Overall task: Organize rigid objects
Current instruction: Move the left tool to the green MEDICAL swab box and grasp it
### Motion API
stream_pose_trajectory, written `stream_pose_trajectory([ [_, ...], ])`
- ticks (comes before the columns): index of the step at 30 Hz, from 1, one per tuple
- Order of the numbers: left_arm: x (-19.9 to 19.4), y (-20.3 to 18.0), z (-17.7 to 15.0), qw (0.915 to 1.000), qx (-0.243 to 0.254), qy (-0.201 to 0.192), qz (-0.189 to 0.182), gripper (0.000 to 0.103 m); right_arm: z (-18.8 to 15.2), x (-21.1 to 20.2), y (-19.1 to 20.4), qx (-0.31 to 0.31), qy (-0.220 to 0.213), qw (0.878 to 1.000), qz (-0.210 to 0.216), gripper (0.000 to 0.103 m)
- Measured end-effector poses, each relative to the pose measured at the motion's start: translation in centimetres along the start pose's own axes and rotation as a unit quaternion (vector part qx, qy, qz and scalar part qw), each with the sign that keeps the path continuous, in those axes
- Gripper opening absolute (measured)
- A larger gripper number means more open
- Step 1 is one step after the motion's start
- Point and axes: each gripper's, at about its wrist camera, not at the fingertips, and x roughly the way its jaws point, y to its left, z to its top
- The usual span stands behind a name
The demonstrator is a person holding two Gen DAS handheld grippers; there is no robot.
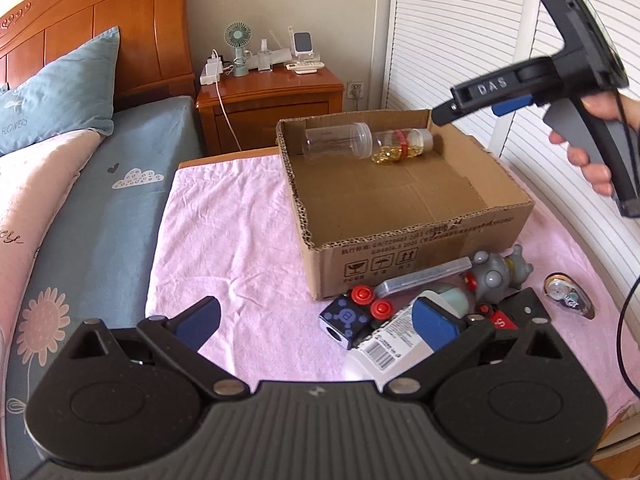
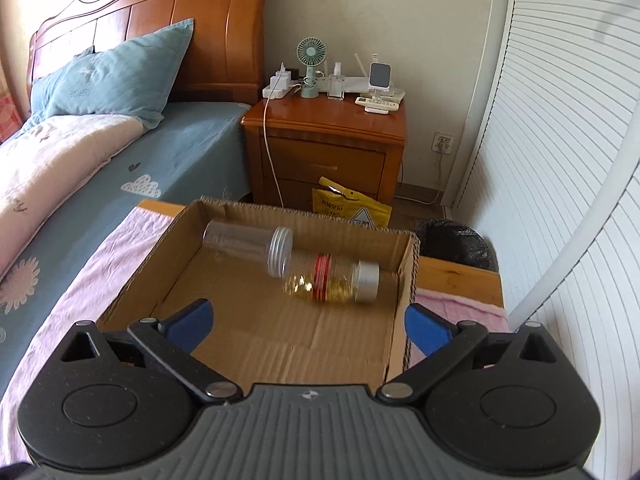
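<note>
An open cardboard box (image 1: 420, 236) stands on a pink cloth (image 1: 224, 232). Inside, at the far wall, lie a clear lidded jar (image 1: 340, 140) and a bottle of yellow capsules (image 1: 402, 144). My left gripper (image 1: 318, 322) is open, low over a pile in front of the box: a dark blue cube (image 1: 340, 318), red buttons (image 1: 372, 300), a white barcoded tube (image 1: 384, 350), a clear case (image 1: 424, 278), a grey toy (image 1: 496, 276) and a tape dispenser (image 1: 568, 294). My right gripper (image 2: 308, 324) hangs open and empty above the box (image 2: 340, 240), near the jar (image 2: 244, 242) and bottle (image 2: 336, 282). A hand holds the right gripper (image 1: 444, 112).
A bed with a blue sheet (image 1: 100, 200) lies to the left. A wooden nightstand (image 1: 268, 108) with a fan and chargers stands behind the box. White louvred doors (image 1: 460, 40) close off the right. A yellow bag (image 2: 352, 208) and a black bin (image 2: 452, 240) sit on the floor.
</note>
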Motion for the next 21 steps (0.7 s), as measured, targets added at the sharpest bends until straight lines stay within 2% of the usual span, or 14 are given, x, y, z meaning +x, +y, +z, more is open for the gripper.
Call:
stream_pose_trajectory([
  [6, -0.3, -0.9, -0.8, 0.9999, -0.011, -0.003, -0.006, 0.101, -3.1, -2.8, -0.2, 0.004, -0.007, 1.0, 0.004, 0.103],
  [9, -0.3, -1.3, -1.2, 0.9998, -0.014, -0.005, -0.009, 0.101, -6.6, -4.5, -0.6, 0.011, -0.005, 1.0, 0.0, 0.103],
  [12, -0.4, -1.7, -1.5, 0.9999, -0.012, -0.01, 0.0, 0.101, -9.5, -5.7, -1.2, 0.032, -0.014, 0.999, -0.026, 0.103],
  [13, -0.4, -1.9, -1.7, 0.9999, -0.011, -0.011, 0.003, 0.101, -9.5, -5.7, -1.2, 0.032, -0.014, 0.999, -0.026, 0.103],
  [14, -0.4, -2.0, -1.8, 0.9999, -0.01, -0.012, 0.005, 0.101, -11.4, -6.3, -1.8, 0.048, -0.01, 0.998, -0.034, 0.103],
  [16, -0.2, -2.2, -2.1, 0.9998, -0.012, -0.012, 0.009, 0.101, -12.3, -6.6, -2.0, 0.058, -0.009, 0.998, -0.037, 0.103],
  [17, -0.1, -2.3, -2.2, 0.9998, -0.014, -0.011, 0.011, 0.101, -14.0, -6.9, -2.6, 0.072, 0.001, 0.996, -0.043, 0.103],
  [18, 0.0, -2.4, -2.3, 0.9998, -0.015, -0.009, 0.013, 0.101, -14.0, -6.9, -2.6, 0.072, 0.001, 0.996, -0.043, 0.103],
  [21, 0.4, -2.6, -2.8, 0.9997, -0.02, 0.001, 0.017, 0.101, -17.4, -6.9, -3.4, 0.085, 0.027, 0.992, -0.086, 0.103],
])
